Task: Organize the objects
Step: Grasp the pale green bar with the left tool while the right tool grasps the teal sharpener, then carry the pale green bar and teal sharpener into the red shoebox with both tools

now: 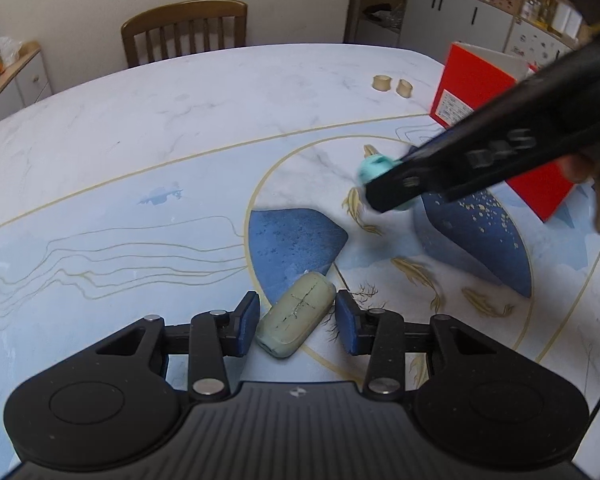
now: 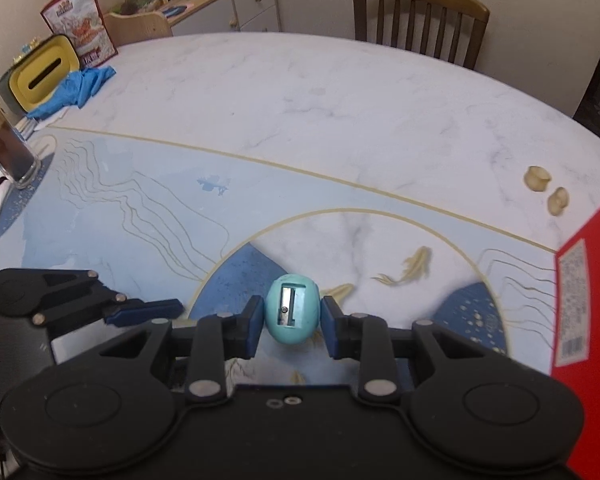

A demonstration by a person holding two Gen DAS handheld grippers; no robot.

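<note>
- Pencil sharpener (image 2: 292, 312), egg-shaped and teal, sits clamped between the blue pads of the right gripper (image 2: 288, 322), blade slot facing the camera, raised off the table (image 2: 300, 120).
- Eraser (image 1: 296, 314), pale and cracked, lies skewed between the left gripper (image 1: 298, 322) pads; the left pad touches its lower end, but whether the right pad presses it I cannot tell.
- Both grippers tilt steeply downward.
- Left wrist view alone shows the right gripper from outside, blurred, coming in from the right ahead of the left claw, before the red box (image 1: 476, 88).
- Right wrist view alone shows a blue cloth (image 2: 74, 90) and yellow container (image 2: 44, 70) far left.
</note>
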